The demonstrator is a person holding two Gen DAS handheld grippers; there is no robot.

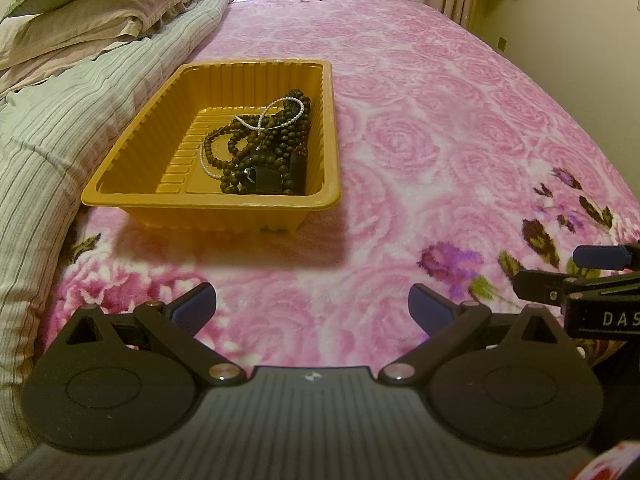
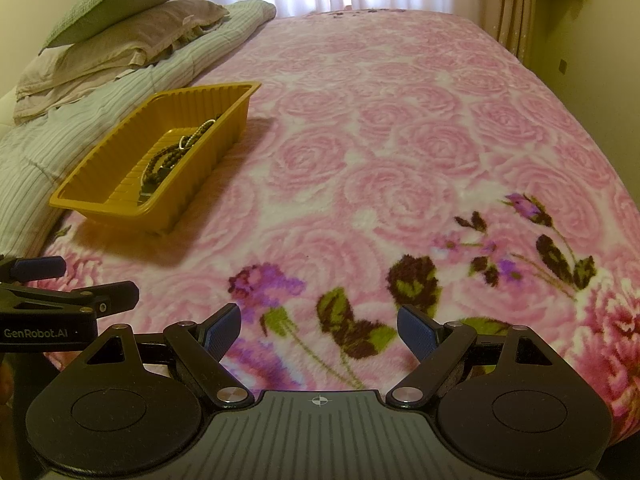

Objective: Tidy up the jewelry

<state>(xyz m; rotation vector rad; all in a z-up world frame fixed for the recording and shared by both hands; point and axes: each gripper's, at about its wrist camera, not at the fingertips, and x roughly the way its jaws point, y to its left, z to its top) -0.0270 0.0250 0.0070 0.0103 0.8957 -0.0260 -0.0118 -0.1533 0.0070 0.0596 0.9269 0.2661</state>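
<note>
Hovering: two hand-held grippers, left (image 1: 312, 304), right (image 2: 319, 326), spread; one tray (image 1: 256, 202).

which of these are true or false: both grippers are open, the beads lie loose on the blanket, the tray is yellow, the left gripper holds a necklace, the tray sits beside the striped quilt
1. Both grippers are open. True: the left gripper and the right gripper both have their fingers spread, with nothing between them.
2. The beads lie loose on the blanket. False: the dark beads and a white bead strand lie inside the tray.
3. The tray is yellow. True.
4. The left gripper holds a necklace. False: it is empty, short of the tray.
5. The tray sits beside the striped quilt. True, on the pink blanket.
</note>
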